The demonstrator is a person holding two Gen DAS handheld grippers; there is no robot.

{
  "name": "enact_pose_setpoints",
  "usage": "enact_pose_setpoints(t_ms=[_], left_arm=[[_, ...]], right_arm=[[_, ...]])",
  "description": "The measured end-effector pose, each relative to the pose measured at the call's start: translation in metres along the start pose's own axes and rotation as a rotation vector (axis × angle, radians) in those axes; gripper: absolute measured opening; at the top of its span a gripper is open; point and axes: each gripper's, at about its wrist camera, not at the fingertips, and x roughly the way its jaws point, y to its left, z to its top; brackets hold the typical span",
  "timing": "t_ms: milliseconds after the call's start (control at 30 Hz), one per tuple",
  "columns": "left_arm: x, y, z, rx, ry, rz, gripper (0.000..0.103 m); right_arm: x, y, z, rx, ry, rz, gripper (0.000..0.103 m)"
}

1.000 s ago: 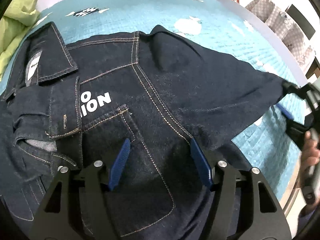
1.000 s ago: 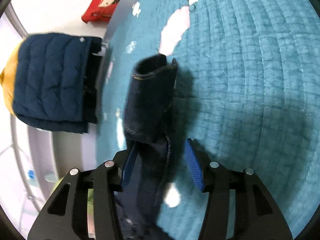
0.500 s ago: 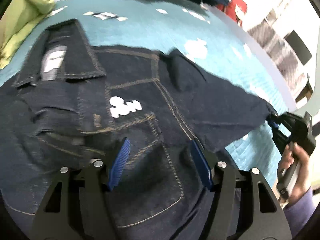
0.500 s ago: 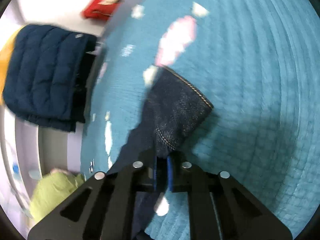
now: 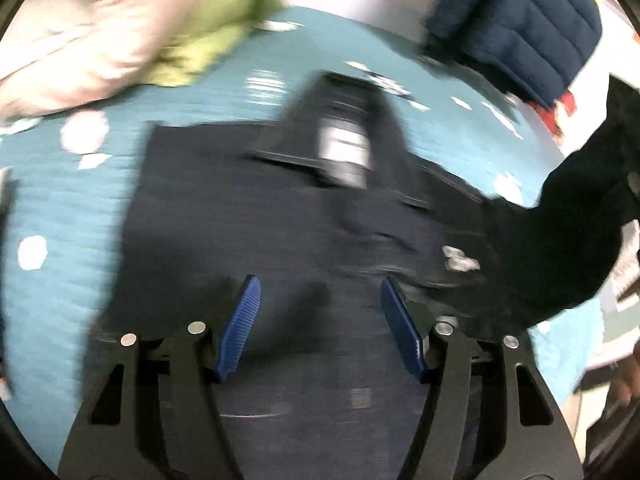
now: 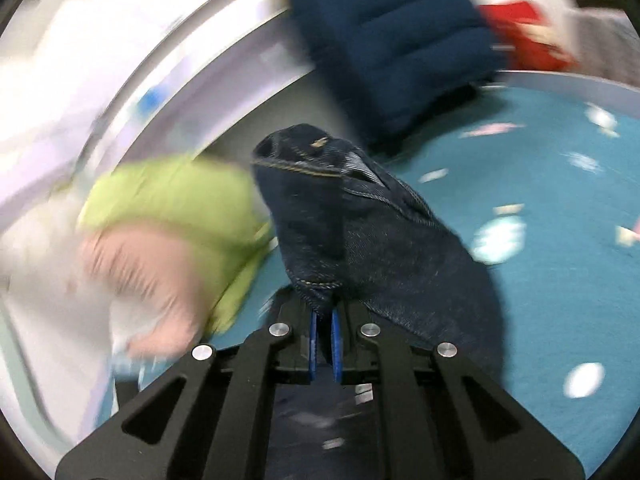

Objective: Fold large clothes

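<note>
A dark denim jacket (image 5: pixel 280 216) lies spread on the teal bedspread (image 5: pixel 60 208), collar and white label at the far side; the view is blurred. My left gripper (image 5: pixel 320 304) is open and empty, hovering over the jacket's body. My right gripper (image 6: pixel 324 344) is shut on the jacket's sleeve (image 6: pixel 360 220), near the cuff, and holds it lifted above the bed. The raised sleeve also shows at the right of the left wrist view (image 5: pixel 576 224).
A green and pink bundle of clothes (image 5: pixel 132 28) lies at the far left of the bed. A folded navy quilted jacket (image 6: pixel 400 40) sits at the bed's far edge with a red item (image 6: pixel 528 36) beside it. The grey bed rim (image 6: pixel 248 64) curves behind.
My right gripper has lifted the sleeve off the bed and swung it over towards the jacket. My left gripper has shifted over the jacket's body and stays open.
</note>
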Motion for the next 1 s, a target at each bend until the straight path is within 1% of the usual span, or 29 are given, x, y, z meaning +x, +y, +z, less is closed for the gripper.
enact_pose_setpoints(t_ms=[33, 67, 100, 133, 167, 233, 267, 333, 367, 467, 533, 600, 667, 700, 733, 767, 800, 833, 900, 967, 1000], left_arm=[[-0.007, 0.018, 0.001, -0.021, -0.012, 0.026, 0.064], [-0.011, 0.033, 0.001, -0.041, -0.018, 0.039, 0.064], [-0.016, 0.048, 0.002, -0.066, -0.023, 0.05, 0.064], [-0.021, 0.065, 0.001, -0.096, -0.025, 0.058, 0.064], [-0.025, 0.079, 0.0, -0.12, -0.025, 0.069, 0.064], [-0.03, 0.1, -0.005, -0.152, -0.022, 0.082, 0.064], [-0.032, 0.108, -0.007, -0.162, -0.018, 0.091, 0.064], [-0.033, 0.119, -0.011, -0.166, -0.009, 0.101, 0.064], [-0.033, 0.121, -0.013, -0.165, -0.006, 0.103, 0.064], [-0.029, 0.121, -0.014, -0.177, 0.002, 0.094, 0.064], [-0.029, 0.118, -0.013, -0.185, 0.003, 0.077, 0.064], [-0.029, 0.113, -0.01, -0.178, -0.004, 0.058, 0.064], [-0.031, 0.103, -0.004, -0.167, -0.019, 0.039, 0.064], [-0.032, 0.098, -0.001, -0.162, -0.029, 0.03, 0.064], [-0.034, 0.093, 0.001, -0.158, -0.04, 0.022, 0.065], [-0.036, 0.086, 0.005, -0.154, -0.052, 0.006, 0.067], [-0.038, 0.081, 0.008, -0.152, -0.057, -0.004, 0.067], [-0.04, 0.075, 0.011, -0.149, -0.064, -0.012, 0.067], [-0.043, 0.065, 0.016, -0.131, -0.078, -0.028, 0.067], [-0.043, 0.055, 0.019, -0.115, -0.076, -0.044, 0.068], [-0.04, 0.05, 0.02, -0.108, -0.06, -0.07, 0.068]], right_arm=[[0.016, 0.02, -0.012, -0.032, 0.039, 0.028, 0.005], [0.038, 0.041, -0.029, -0.058, 0.098, 0.066, 0.005], [0.055, 0.056, -0.043, -0.079, 0.139, 0.08, 0.005], [0.071, 0.067, -0.058, -0.109, 0.179, 0.077, 0.005], [0.09, 0.081, -0.08, -0.154, 0.236, 0.059, 0.006], [0.122, 0.09, -0.116, -0.188, 0.338, 0.026, 0.006], [0.135, 0.087, -0.134, -0.18, 0.385, 0.016, 0.006], [0.151, 0.079, -0.155, -0.152, 0.427, 0.001, 0.006], [0.154, 0.076, -0.162, -0.144, 0.433, -0.003, 0.007], [0.158, 0.073, -0.166, -0.11, 0.468, 0.01, 0.013], [0.156, 0.072, -0.156, -0.061, 0.511, 0.03, 0.015], [0.141, 0.073, -0.148, -0.044, 0.542, 0.071, 0.026], [0.125, 0.076, -0.137, -0.038, 0.554, 0.101, 0.032], [0.121, 0.077, -0.136, -0.026, 0.565, 0.101, 0.033], [0.117, 0.073, -0.134, -0.001, 0.584, 0.109, 0.043], [0.111, 0.069, -0.132, 0.04, 0.596, 0.147, 0.073], [0.106, 0.068, -0.13, 0.053, 0.589, 0.158, 0.084], [0.098, 0.066, -0.127, 0.05, 0.581, 0.176, 0.087], [0.092, 0.058, -0.123, 0.086, 0.588, 0.202, 0.088], [0.084, 0.048, -0.117, 0.146, 0.582, 0.207, 0.088], [0.078, 0.04, -0.112, 0.157, 0.551, 0.181, 0.087]])
